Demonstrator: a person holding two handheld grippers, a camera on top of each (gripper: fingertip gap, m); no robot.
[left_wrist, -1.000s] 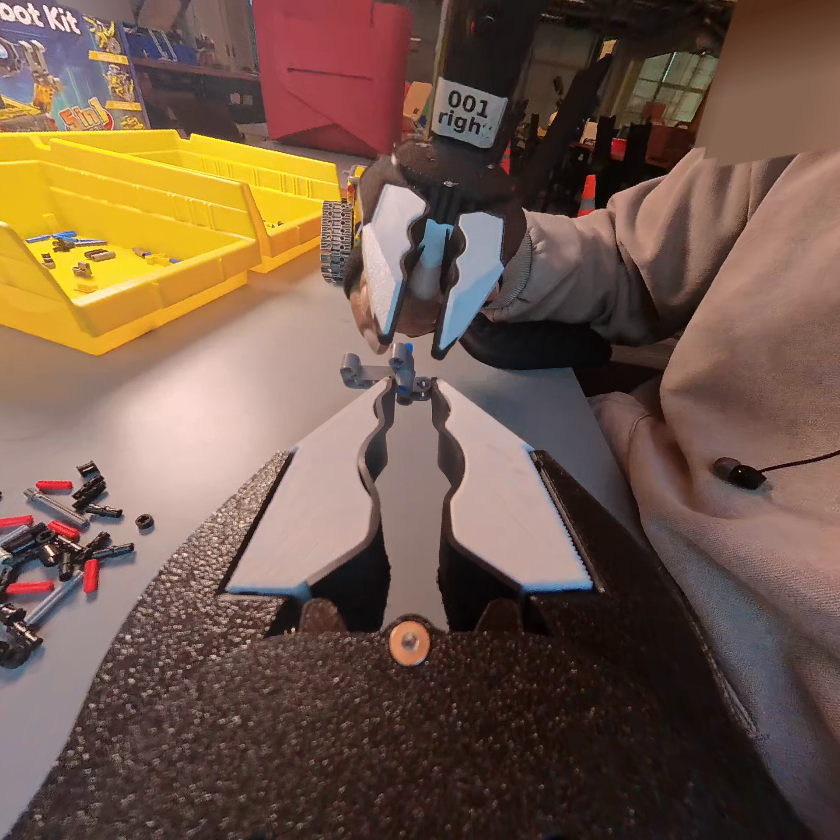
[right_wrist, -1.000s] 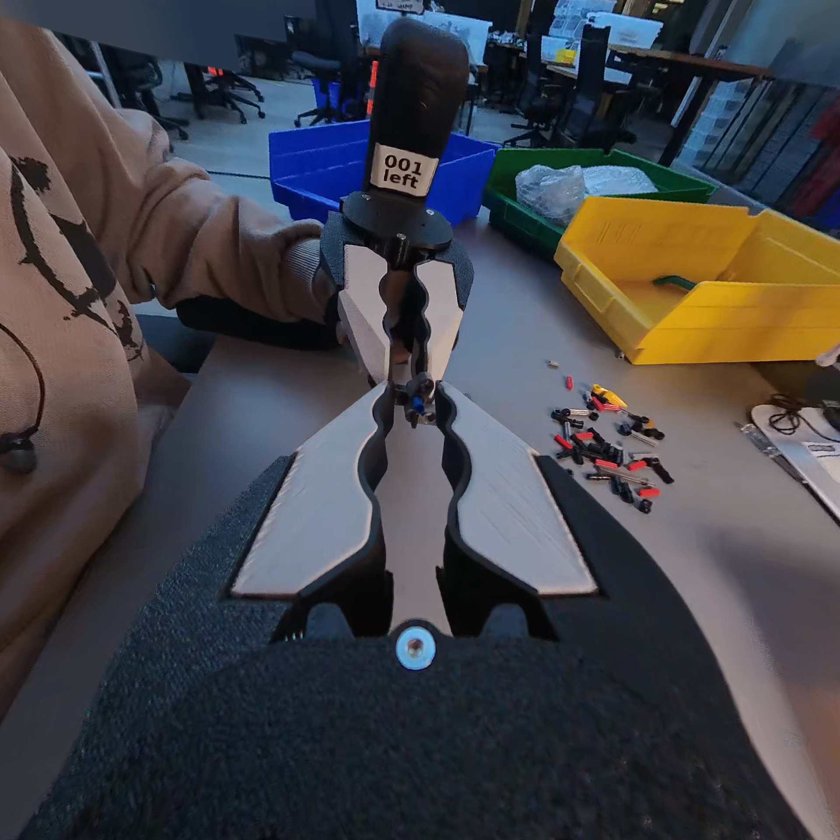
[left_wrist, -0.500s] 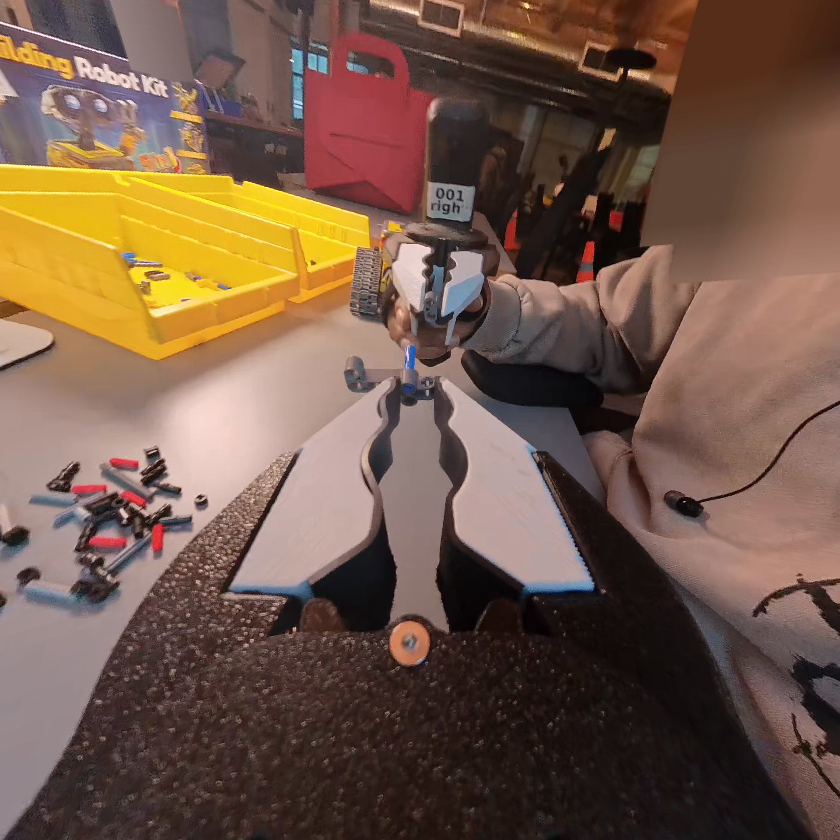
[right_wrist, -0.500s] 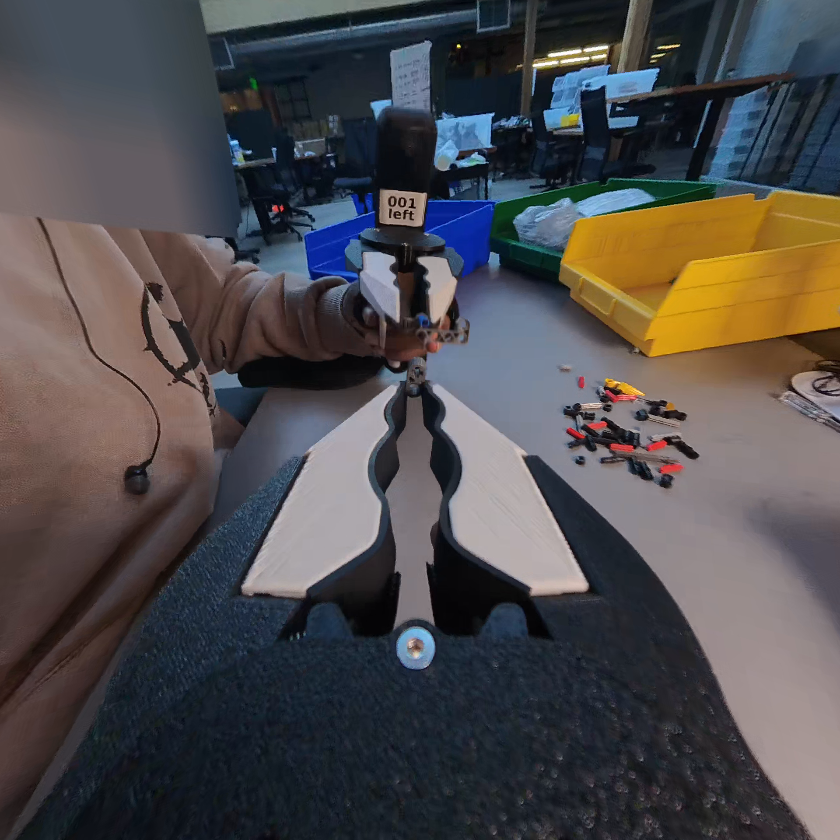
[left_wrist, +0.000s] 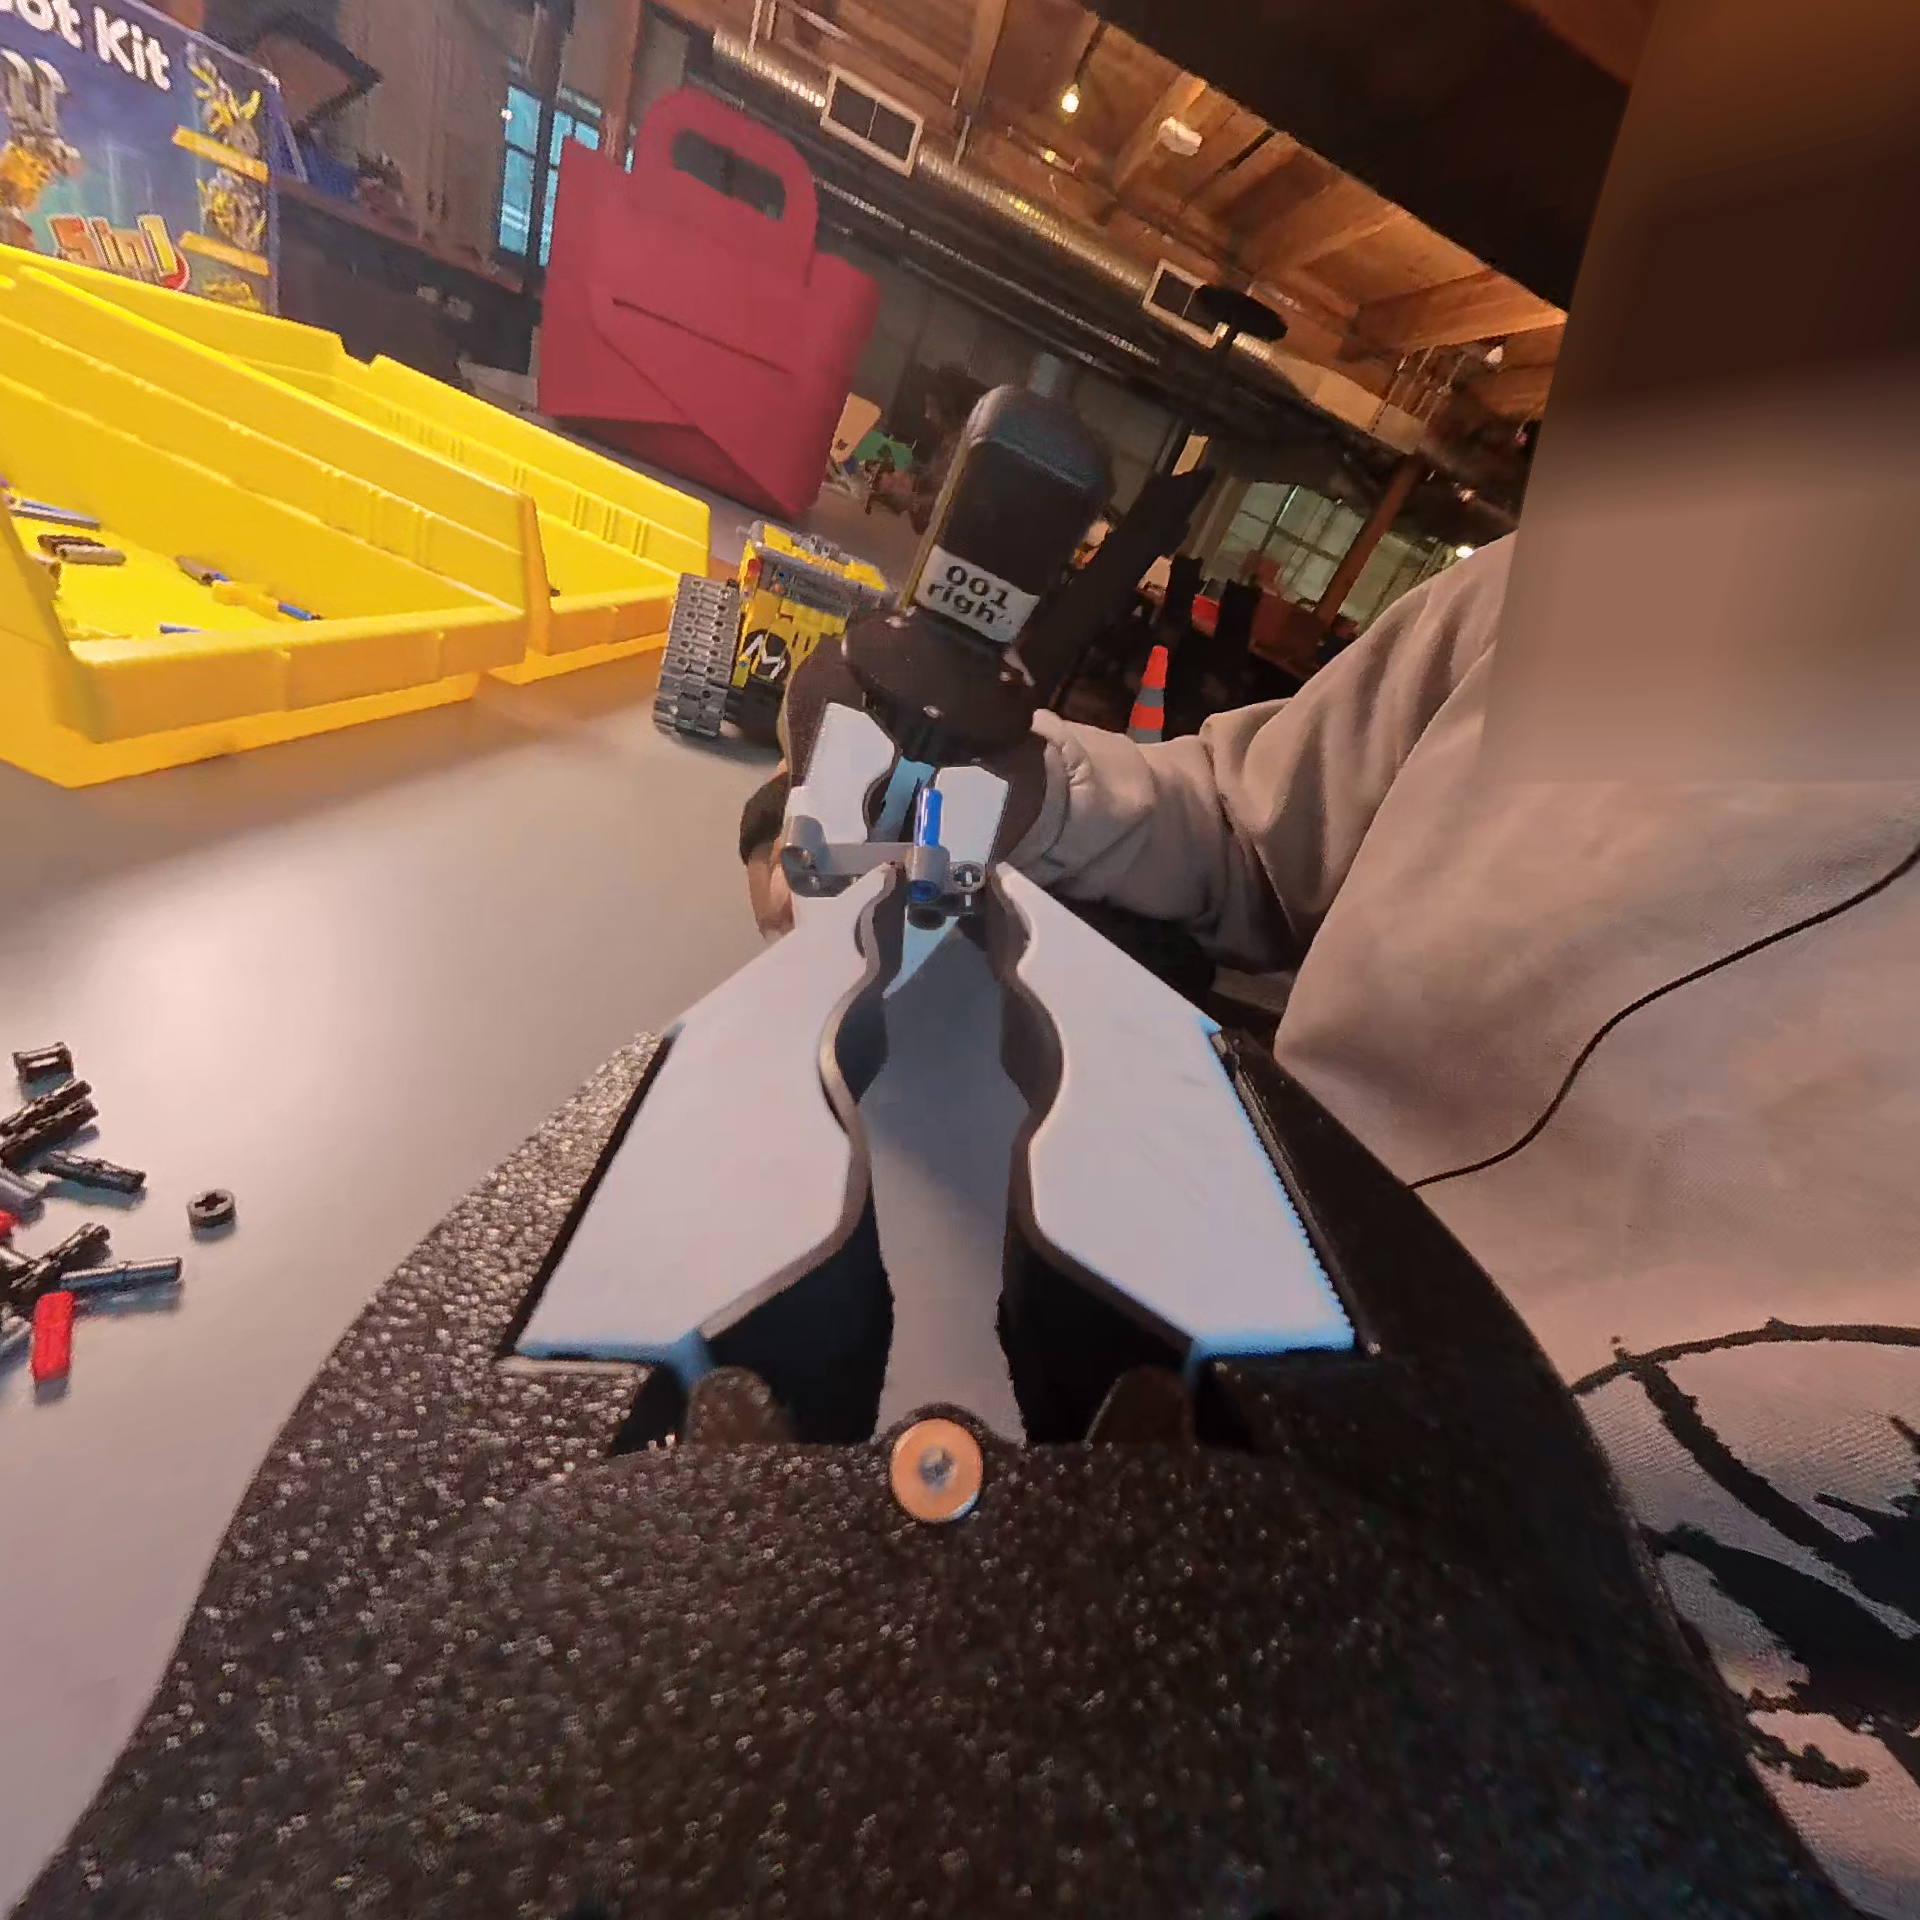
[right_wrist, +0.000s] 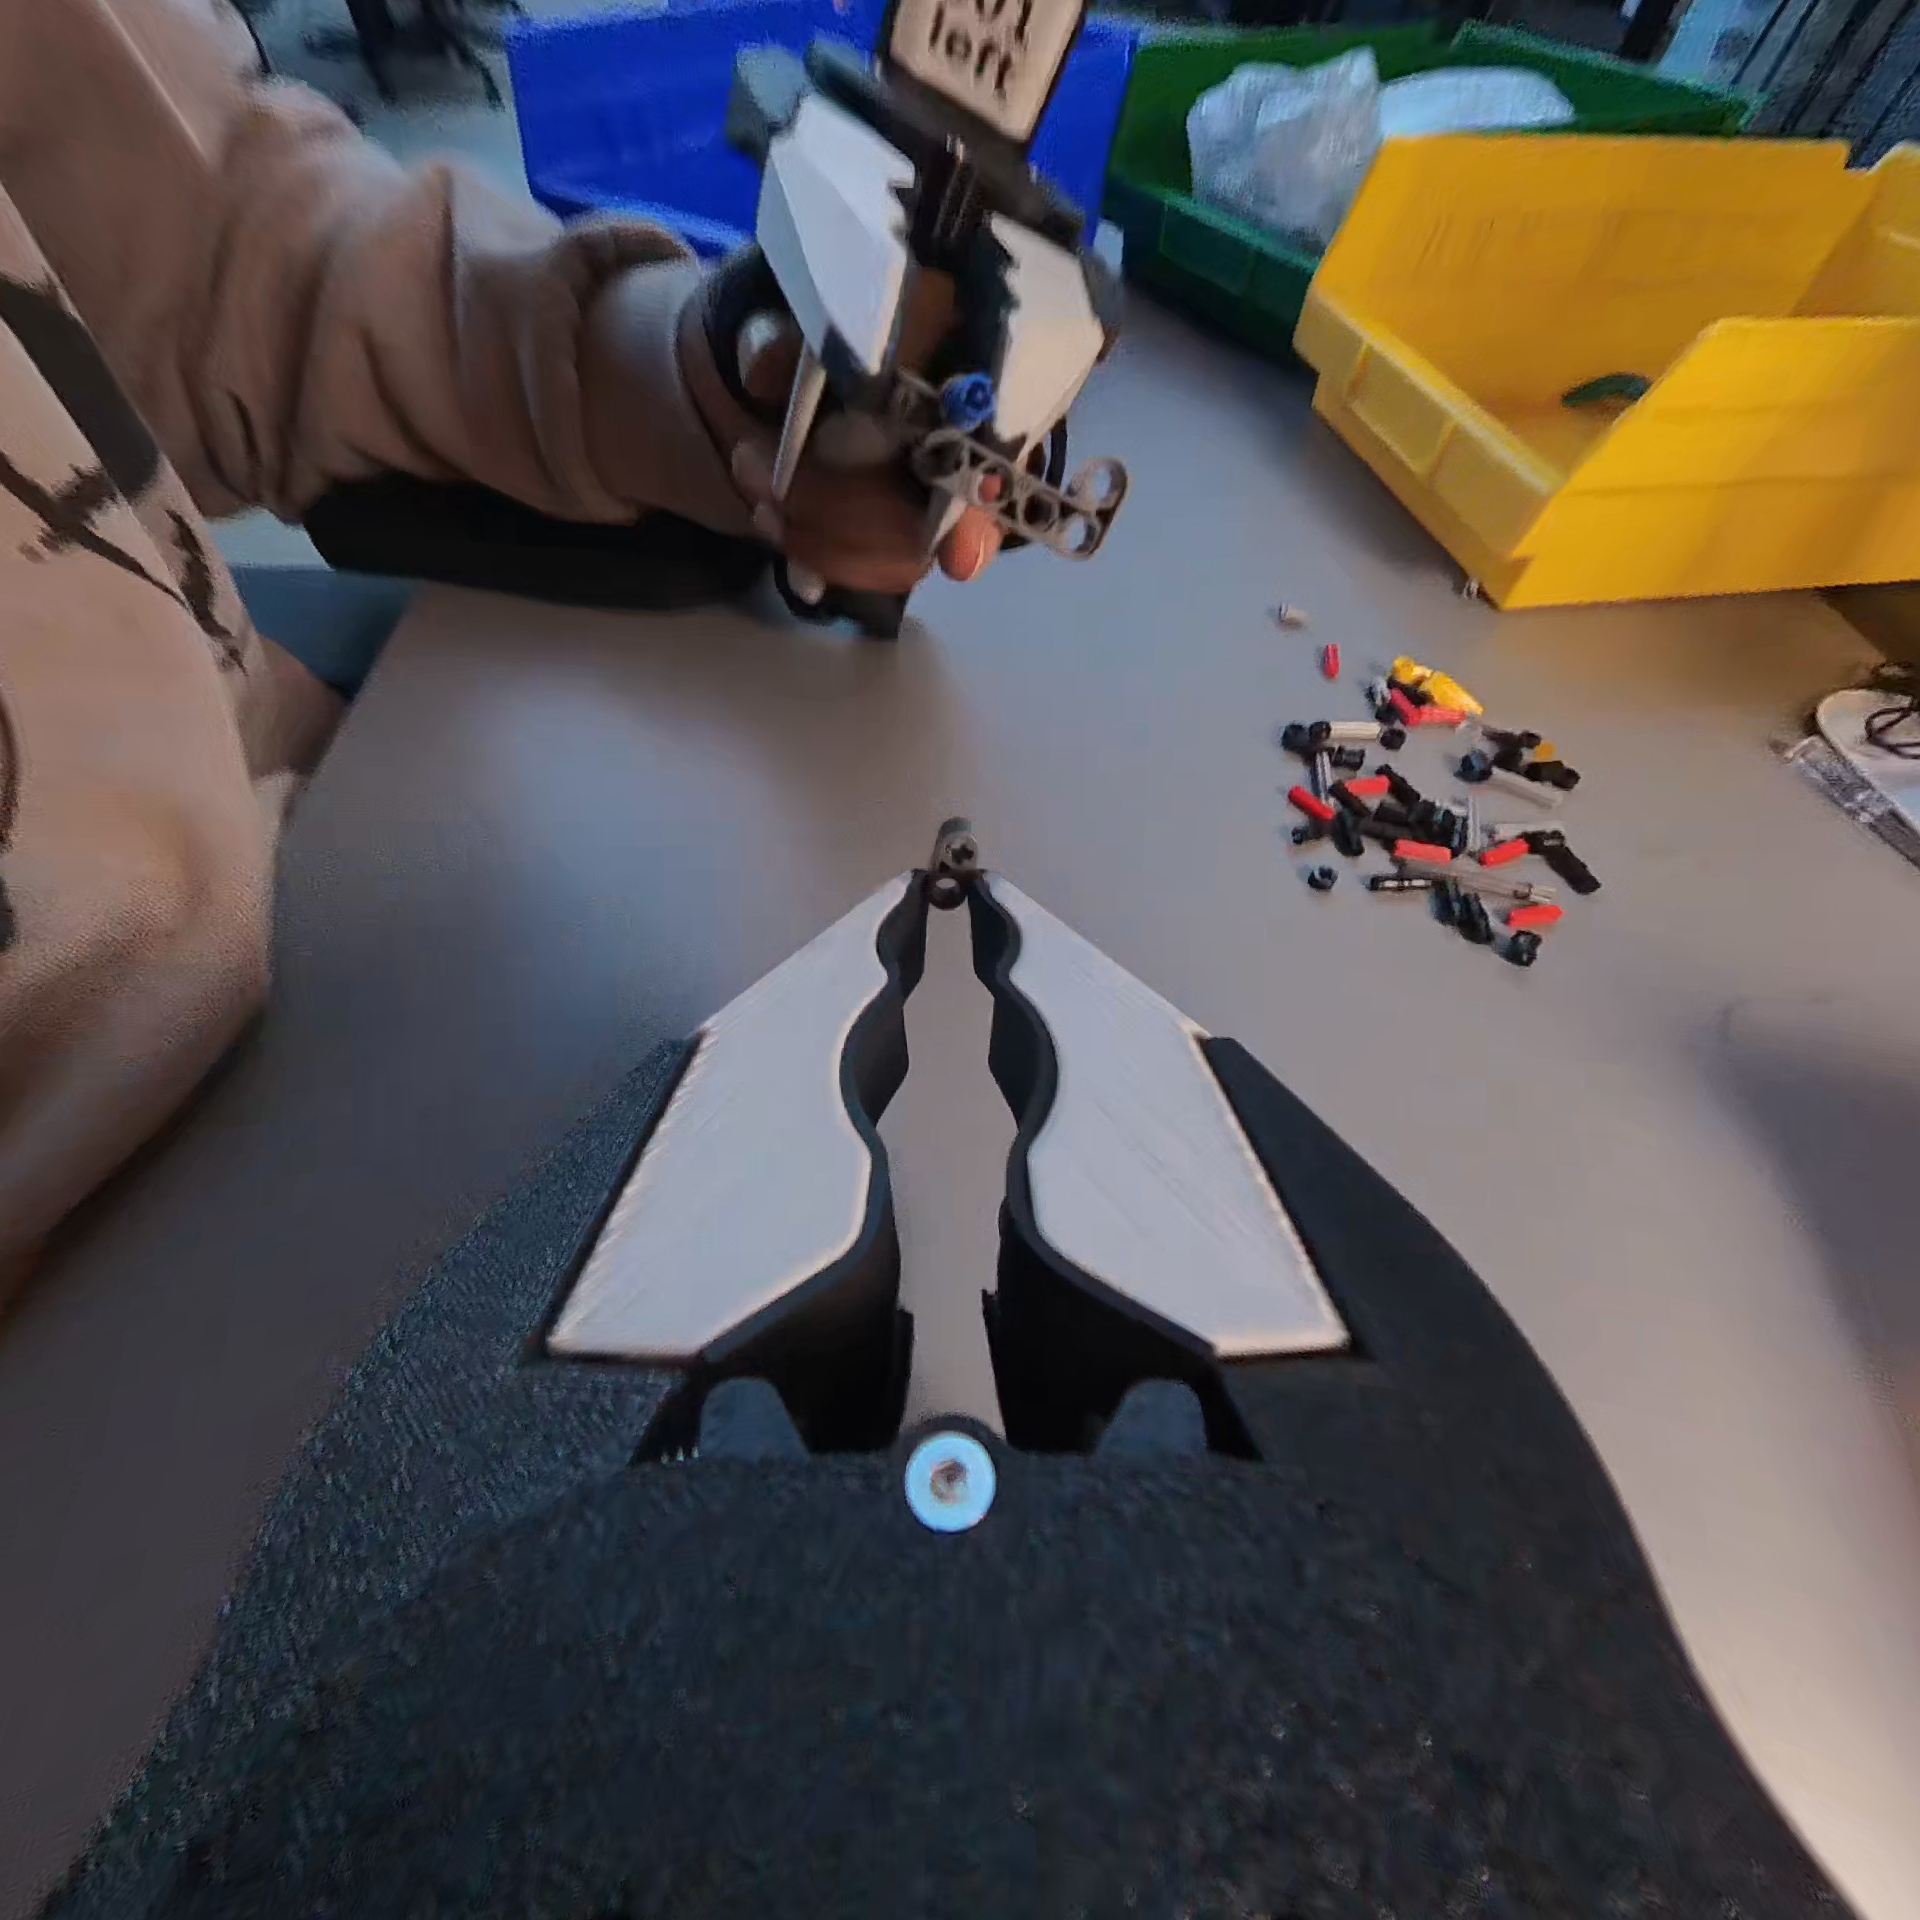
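Note:
My left gripper (left_wrist: 935, 883) is shut on a grey beam with holes (left_wrist: 831, 857) that has a blue pin (left_wrist: 928, 821) stuck through it. It holds the beam in the air above the grey table (left_wrist: 364, 987). The right wrist view shows this gripper (right_wrist: 894, 468) up and to the left, with the beam (right_wrist: 1023, 494) sticking out to the right. My right gripper (right_wrist: 951, 883) is shut on a small dark pin (right_wrist: 954, 854), held above the table and apart from the beam. Its black handle (left_wrist: 1023, 499) shows just behind the beam in the left wrist view.
Loose black, red and grey pieces (right_wrist: 1434, 810) lie in a pile, also seen in the left wrist view (left_wrist: 62, 1226). Yellow bins (left_wrist: 312, 644), a yellow tracked model (left_wrist: 769, 634) and a red bag (left_wrist: 686, 312) stand behind. Yellow (right_wrist: 1558, 416), green (right_wrist: 1195, 239) and blue (right_wrist: 623, 125) bins lie opposite.
The two grippers were tip to tip at the beam a second ago. They have drawn apart; the right one now holds the dark pin lower, away from the beam, and both views have tilted.

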